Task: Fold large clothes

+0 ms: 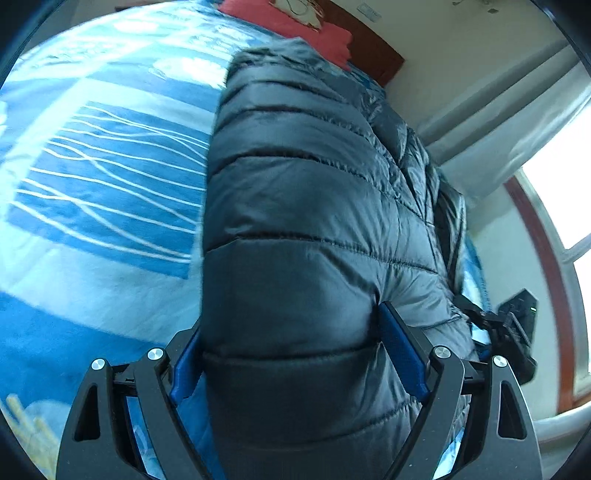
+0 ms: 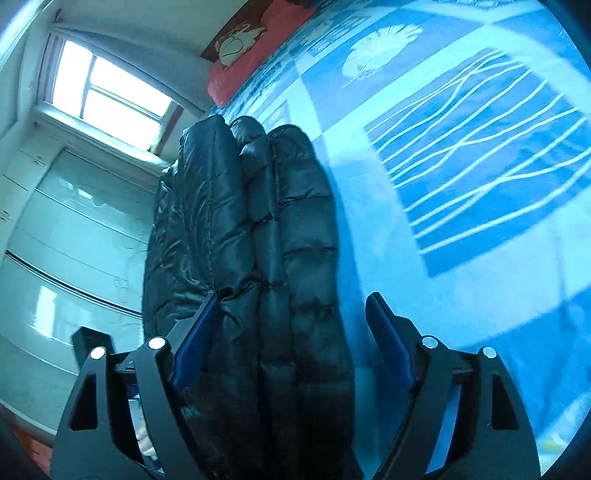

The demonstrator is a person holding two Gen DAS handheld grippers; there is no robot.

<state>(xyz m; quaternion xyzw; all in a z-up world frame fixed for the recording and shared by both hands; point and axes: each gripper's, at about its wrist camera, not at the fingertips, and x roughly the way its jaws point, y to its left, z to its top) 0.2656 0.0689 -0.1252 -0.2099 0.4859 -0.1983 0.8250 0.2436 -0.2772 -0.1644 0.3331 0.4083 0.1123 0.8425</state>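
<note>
Bed: your work surface is the bed with a blue and white patterned cover (image 1: 110, 177); a red pillow (image 1: 291, 26) lies at its head end, by the dark wooden headboard (image 1: 373, 55).

Jacket: the black quilted puffer jacket (image 1: 303, 206) lies folded into a long, thick bundle along the bed's window-side edge, well clear of the patterned middle of the cover.

Long axis: it runs from your tools straight toward the head end, in line with the way both grippers point, so you stand at its near end.

Layers: in the right wrist view you see three padded rolls stacked side by side at the jacket's far end (image 2: 255, 147).

Left gripper (image 1: 291, 354): spread wide around the near end of the bundle; one blue pad (image 1: 402, 350) dents the fabric, the other is half hidden behind the bulge, so I judge it a wide clasp on the jacket rather than a loose straddle.

Right gripper (image 2: 288, 339): let go; its left pad (image 2: 195, 343) brushes the jacket, the other stands apart over bare cover.

Nearer hand: both sit at the same near end; the left looks better centred on the bundle.

Next move, as a guess: a lengthwise fold would carry this near end toward the pillow.
</note>
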